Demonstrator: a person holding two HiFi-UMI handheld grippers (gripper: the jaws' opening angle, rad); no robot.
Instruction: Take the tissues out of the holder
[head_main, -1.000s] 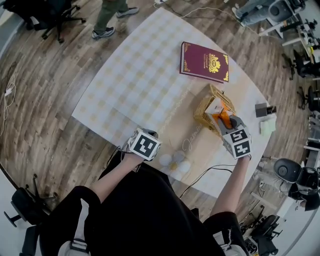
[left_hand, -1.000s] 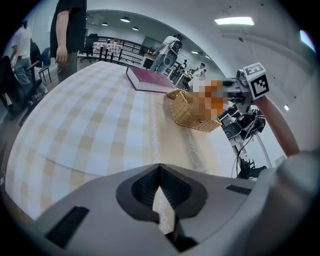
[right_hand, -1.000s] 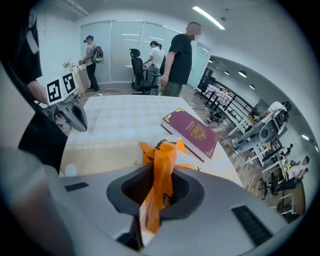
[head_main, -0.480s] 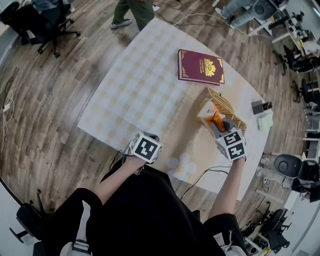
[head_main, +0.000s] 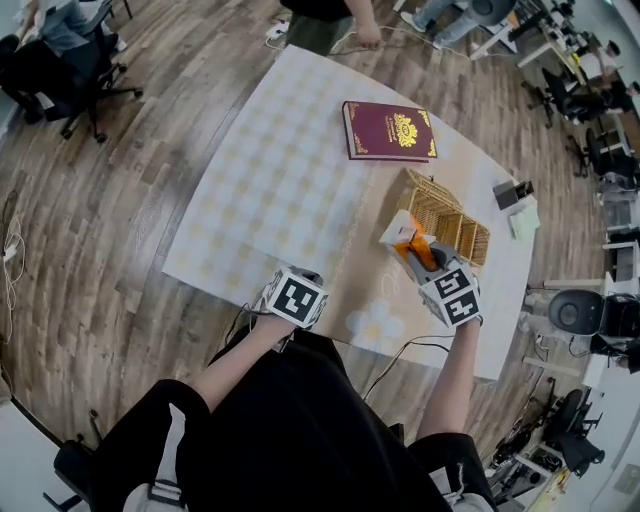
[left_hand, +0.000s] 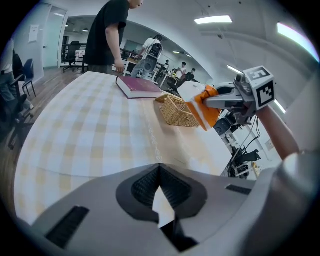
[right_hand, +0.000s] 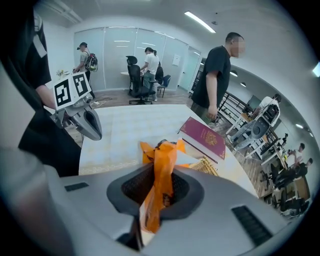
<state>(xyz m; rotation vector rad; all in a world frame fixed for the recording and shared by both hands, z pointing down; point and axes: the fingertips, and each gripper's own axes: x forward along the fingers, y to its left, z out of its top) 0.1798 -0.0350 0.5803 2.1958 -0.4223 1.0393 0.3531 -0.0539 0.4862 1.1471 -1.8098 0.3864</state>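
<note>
Office: swivel chairs, glass partitions.

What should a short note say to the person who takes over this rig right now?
Right tool: shut on the tissue pack, held in the air.
Left tool: shut, empty, over the table's near edge.
Wicker holder: on the table; the pack looks clear of it, beside its near end.
Done: pack lifted out.
Left: set the pack down on the table, release.

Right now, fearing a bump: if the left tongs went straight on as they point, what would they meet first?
Probably the bare checked tablecloth, short of the wicker holder and the red book, though depth is unclear.
</note>
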